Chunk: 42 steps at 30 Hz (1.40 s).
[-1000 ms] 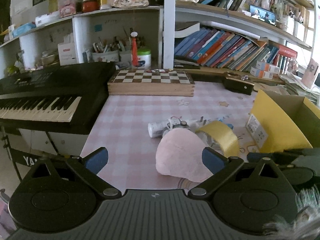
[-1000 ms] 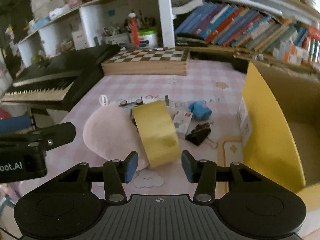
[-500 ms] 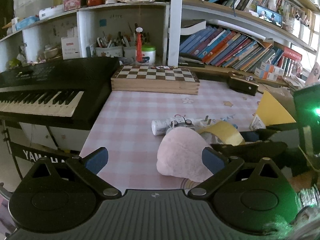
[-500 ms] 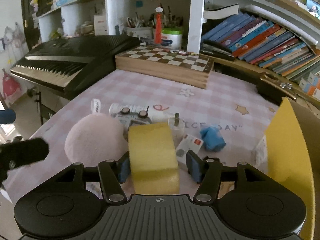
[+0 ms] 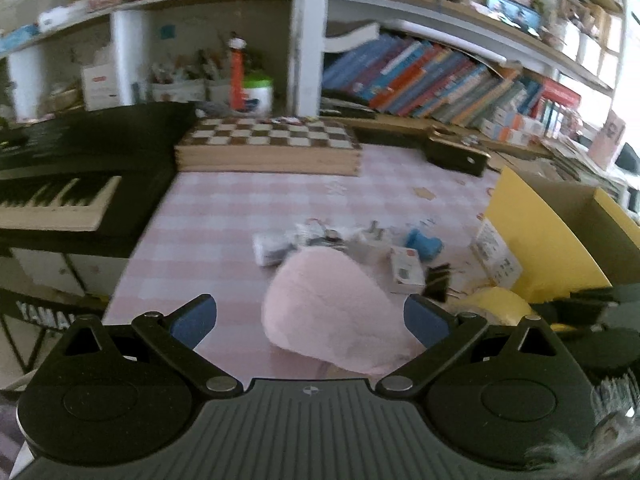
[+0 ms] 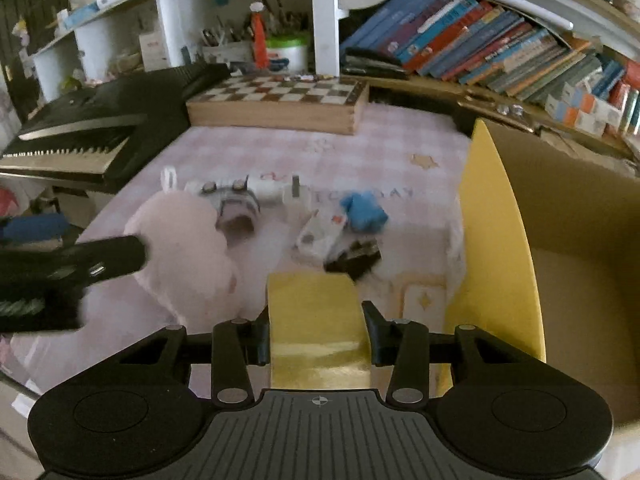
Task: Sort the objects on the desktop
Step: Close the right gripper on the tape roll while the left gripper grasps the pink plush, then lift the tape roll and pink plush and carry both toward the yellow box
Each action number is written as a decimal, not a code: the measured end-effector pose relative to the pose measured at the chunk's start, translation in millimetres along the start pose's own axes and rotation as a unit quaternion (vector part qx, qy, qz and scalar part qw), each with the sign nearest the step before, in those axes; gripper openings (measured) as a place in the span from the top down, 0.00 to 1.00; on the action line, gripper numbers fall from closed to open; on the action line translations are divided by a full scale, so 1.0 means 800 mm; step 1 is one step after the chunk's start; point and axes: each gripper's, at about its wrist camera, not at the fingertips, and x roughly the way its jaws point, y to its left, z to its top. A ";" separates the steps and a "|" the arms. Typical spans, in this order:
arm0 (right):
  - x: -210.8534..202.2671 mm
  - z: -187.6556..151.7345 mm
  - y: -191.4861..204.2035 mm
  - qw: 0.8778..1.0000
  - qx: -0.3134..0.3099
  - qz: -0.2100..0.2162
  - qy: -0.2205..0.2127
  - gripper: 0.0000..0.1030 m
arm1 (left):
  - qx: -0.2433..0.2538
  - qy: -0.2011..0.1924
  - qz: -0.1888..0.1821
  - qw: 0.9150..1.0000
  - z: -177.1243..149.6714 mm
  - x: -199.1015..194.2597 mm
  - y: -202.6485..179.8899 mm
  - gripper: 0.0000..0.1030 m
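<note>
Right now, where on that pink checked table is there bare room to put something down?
Bare cloth lies between the chessboard box and the small clutter, and along the keyboard side, left of the pink plush. It is crowded from the plush across to the yellow cardboard box, where the right hand-held gripper, closing, has the yellow tape roll between its fingers.

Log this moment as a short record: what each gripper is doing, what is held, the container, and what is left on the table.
right gripper: jaws closing on the yellow tape roll between them
left gripper: open, empty, pink plush lies ahead of it
container: yellow cardboard box, to the right, open
left on table: blue clay lump, black binder clip, small white box, white plug
surface: pink checked tablecloth
</note>
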 end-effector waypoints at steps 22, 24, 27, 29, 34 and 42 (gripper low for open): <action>-0.020 -0.007 0.014 0.999 -0.021 0.009 -0.023 0.59 | -0.009 0.038 -0.013 0.999 0.004 0.026 0.006 0.34; -0.024 -0.004 0.017 0.999 -0.026 0.013 -0.026 0.59 | -0.013 0.028 -0.015 0.999 0.005 0.006 0.013 0.34; -0.032 -0.002 0.022 0.999 -0.033 0.012 -0.035 0.59 | -0.025 0.024 -0.014 0.999 0.001 -0.017 0.020 0.33; -0.039 -0.001 0.024 0.998 -0.034 0.014 -0.041 0.59 | -0.036 0.024 -0.016 0.999 -0.003 -0.030 0.025 0.33; -0.060 -0.004 0.034 0.998 -0.037 0.023 -0.054 0.59 | -0.034 0.012 -0.019 0.999 -0.014 -0.063 0.028 0.33; -0.102 -0.033 0.043 0.998 -0.018 0.035 -0.055 0.59 | -0.027 0.000 -0.033 0.999 -0.043 -0.109 0.025 0.33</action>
